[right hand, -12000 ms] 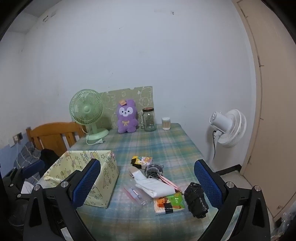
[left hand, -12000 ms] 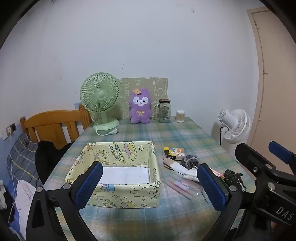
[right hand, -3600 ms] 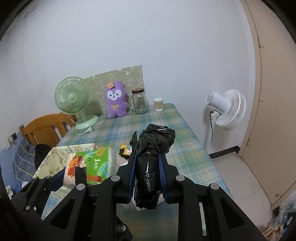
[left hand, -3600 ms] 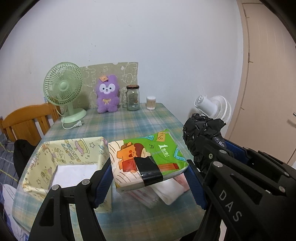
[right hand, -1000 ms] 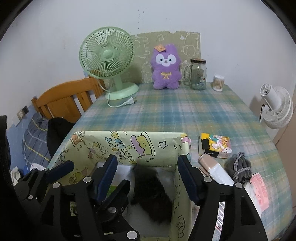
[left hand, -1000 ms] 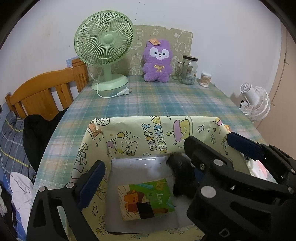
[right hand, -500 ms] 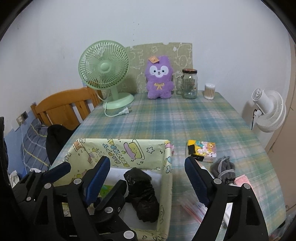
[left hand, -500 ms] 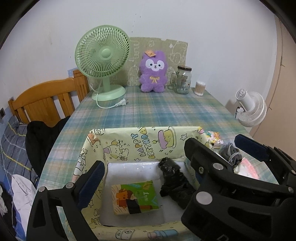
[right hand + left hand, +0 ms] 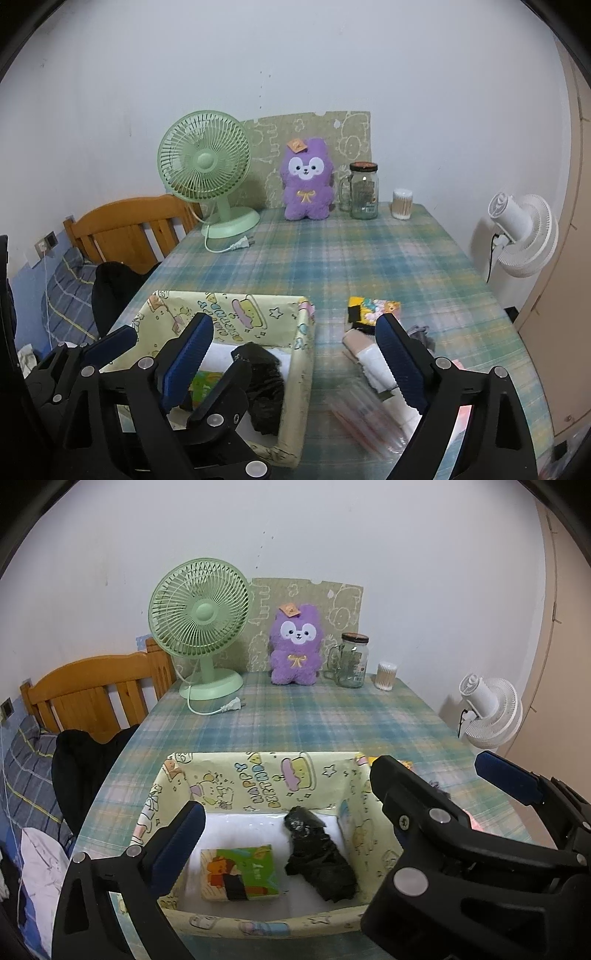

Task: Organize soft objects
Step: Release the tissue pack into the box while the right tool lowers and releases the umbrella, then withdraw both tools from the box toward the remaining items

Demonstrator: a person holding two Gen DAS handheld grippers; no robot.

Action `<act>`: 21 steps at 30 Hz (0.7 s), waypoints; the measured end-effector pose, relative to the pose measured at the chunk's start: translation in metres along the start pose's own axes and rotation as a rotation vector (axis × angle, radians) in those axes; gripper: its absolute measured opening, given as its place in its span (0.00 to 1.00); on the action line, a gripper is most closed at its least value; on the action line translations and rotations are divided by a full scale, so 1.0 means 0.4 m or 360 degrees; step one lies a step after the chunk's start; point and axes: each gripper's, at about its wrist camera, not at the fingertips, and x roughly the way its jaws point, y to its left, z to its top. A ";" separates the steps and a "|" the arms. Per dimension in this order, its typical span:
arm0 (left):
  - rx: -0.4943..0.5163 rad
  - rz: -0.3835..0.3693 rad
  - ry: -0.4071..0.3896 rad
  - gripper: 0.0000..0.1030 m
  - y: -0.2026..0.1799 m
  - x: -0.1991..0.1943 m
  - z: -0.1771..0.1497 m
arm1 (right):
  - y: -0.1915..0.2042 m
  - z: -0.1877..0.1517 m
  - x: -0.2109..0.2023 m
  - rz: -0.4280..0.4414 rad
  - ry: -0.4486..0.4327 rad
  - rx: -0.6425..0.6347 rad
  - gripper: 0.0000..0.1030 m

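My right claw (image 9: 295,362) stands wide with nothing between its pads; its jaws have just been opening, and the black bag roll (image 9: 319,856) it was over lies loose in the box (image 9: 258,779). My left claw's (image 9: 288,834) near pad stands clear of everything with nothing against it; the other finger is hidden behind my right claw's frame, so I judge it open and empty.

Going by size: the plaid table (image 9: 369,258) carries the box at its near-left part. Inside the box, the green tissue pack (image 9: 240,873) lies flat on the white floor, with the black bag roll just beside it on the right, apart from the walls. To the right of the box, on the table, wait the white folded cloth (image 9: 373,360), a grey bundle (image 9: 421,334), a small cartoon packet (image 9: 373,310) and a clear pouch (image 9: 364,417), blurred.

As I judge it, 2 things are stowed and this step is getting clear. To do it well, I should lift both claws straight over the rim so no finger catches the soft wall, then swing right toward the cloth.

Readable writing: the box's inner wall says "HAPPY BIRTHDAY", and the tissue pack shows a "1". The jar's label is too small to read.
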 end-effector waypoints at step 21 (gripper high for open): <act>0.0042 -0.0041 -0.0079 1.00 -0.143 -0.048 -0.013 | -0.122 -0.016 -0.097 -0.0025 -0.0099 0.0016 0.91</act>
